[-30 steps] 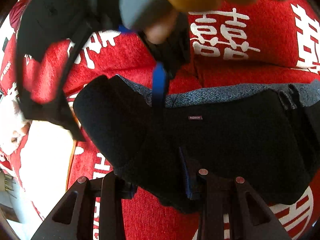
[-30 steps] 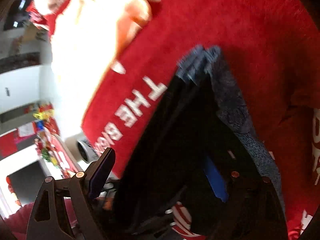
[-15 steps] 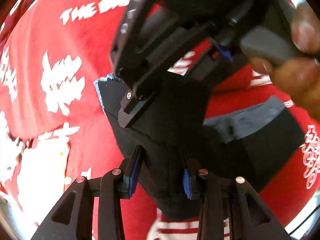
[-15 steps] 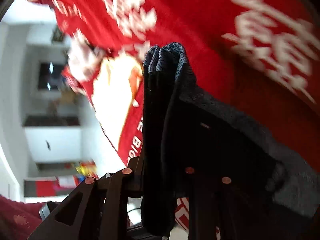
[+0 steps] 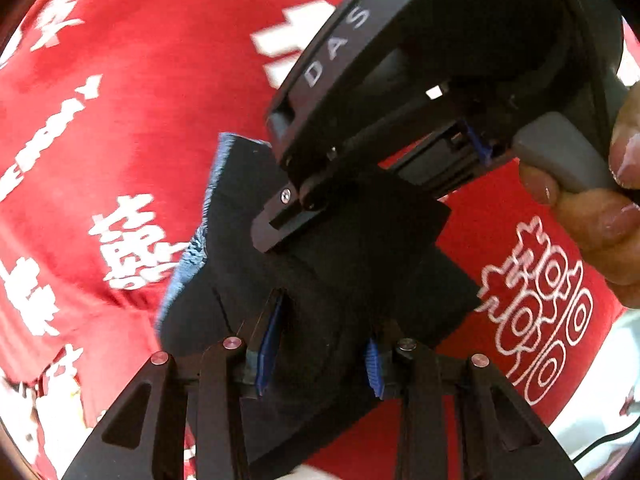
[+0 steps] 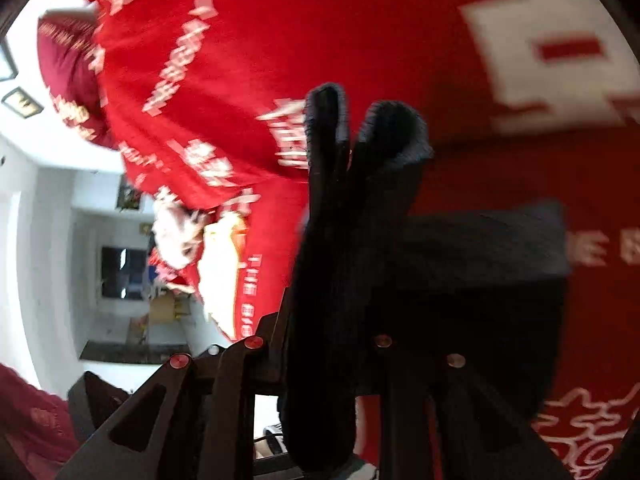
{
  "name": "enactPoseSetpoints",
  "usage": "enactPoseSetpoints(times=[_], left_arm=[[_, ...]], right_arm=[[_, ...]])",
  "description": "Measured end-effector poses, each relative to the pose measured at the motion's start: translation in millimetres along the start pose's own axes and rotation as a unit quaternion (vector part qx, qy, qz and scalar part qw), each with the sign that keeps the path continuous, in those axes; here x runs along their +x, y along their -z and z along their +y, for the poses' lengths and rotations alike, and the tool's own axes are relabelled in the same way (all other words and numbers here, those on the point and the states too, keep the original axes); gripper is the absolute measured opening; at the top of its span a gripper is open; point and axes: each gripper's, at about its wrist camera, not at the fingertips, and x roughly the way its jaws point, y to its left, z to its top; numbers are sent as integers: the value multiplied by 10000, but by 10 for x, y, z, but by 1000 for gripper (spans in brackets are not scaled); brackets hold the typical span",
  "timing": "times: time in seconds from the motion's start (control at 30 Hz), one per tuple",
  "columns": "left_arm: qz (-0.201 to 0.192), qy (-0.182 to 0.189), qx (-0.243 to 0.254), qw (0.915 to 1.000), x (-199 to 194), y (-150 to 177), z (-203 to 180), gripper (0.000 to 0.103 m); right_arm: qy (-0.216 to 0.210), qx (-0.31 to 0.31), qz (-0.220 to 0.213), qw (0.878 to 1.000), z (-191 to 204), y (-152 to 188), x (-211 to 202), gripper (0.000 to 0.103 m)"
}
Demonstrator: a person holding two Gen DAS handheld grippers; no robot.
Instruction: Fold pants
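Now my two grippers both clench one pair of black pants (image 5: 320, 264), lifted above the red blanket (image 5: 120, 128): left gripper (image 5: 320, 352) low, right gripper (image 5: 280, 220) just beyond it.

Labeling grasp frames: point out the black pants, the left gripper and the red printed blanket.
black pants (image 5: 340, 272): left wrist view, folded dark panel.
left gripper (image 5: 320, 354): left wrist view, midway between its blue-padded fingertips, shut on cloth.
red printed blanket (image 5: 140, 100): left wrist view, bare red pile.
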Motion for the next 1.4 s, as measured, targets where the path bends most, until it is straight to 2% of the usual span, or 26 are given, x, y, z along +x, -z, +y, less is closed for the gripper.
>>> enactPoseSetpoints(times=[0.13,0.2,0.27,0.37,0.43,0.53,0.6,0.67,0.73,0.87,0.93,1.0,1.07,1.17,1.2,1.27,1.33,1.4], left_arm=[[413,69,275,9987,384,8,-381,36],[591,-9,382,9975,525,52,-496,36],[633,-81,455,9969,566,78,-561,36],[652,-134,556,9962,560,99,-585,37],[789,-214,533,9952,570,113,-570,48],[1007,-96,206,9947,552,112,-469,60],[1105,-8,-75,9938,487,142,-347,73],[1209,125,-397,9918,392,214,-225,73],[1289,187,-713,9889,288,305,-108,73],[1244,-167,-1247,9842,93,457,245,73],[1266,-412,-1593,9782,134,496,492,73],[1472,-613,-2079,9651,229,544,761,73],[1600,-696,-2613,9494,336,622,969,73],[1820,-689,-2872,9379,531,702,1034,74],[1888,-753,-2942,9339,590,726,1006,83],[1886,-890,-3032,9298,631,745,935,89],[1902,-956,-2962,9311,660,735,875,91],[1906,-1018,-2860,9335,657,728,827,95]], right_arm=[[156,533,24,9985,-618,85,16,23],[242,681,76,9974,-785,143,56,23],[264,790,133,9964,-895,127,136,23],[235,726,132,9970,-844,172,186,23],[288,664,160,9973,-826,201,231,24],[500,476,234,9973,-735,202,254,27],[603,336,252,9973,-677,217,224,28],[809,241,292,9960,-688,276,213,32],[930,216,279,9950,-662,305,168,32],[1194,320,193,9921,-707,419,-14,33],[1478,332,82,9884,-714,468,-135,33],[1606,217,-101,9867,-648,507,-267,33],[1548,3,-228,9877,-531,522,-343,33],[1333,-308,-167,9905,-318,492,-243,33],[1311,-411,-57,9905,-265,482,-143,33],[1372,-489,165,9892,-238,481,47,33],[1612,-553,403,9846,-280,511,254,33],[1747,-658,444,9814,-320,540,331,33]])
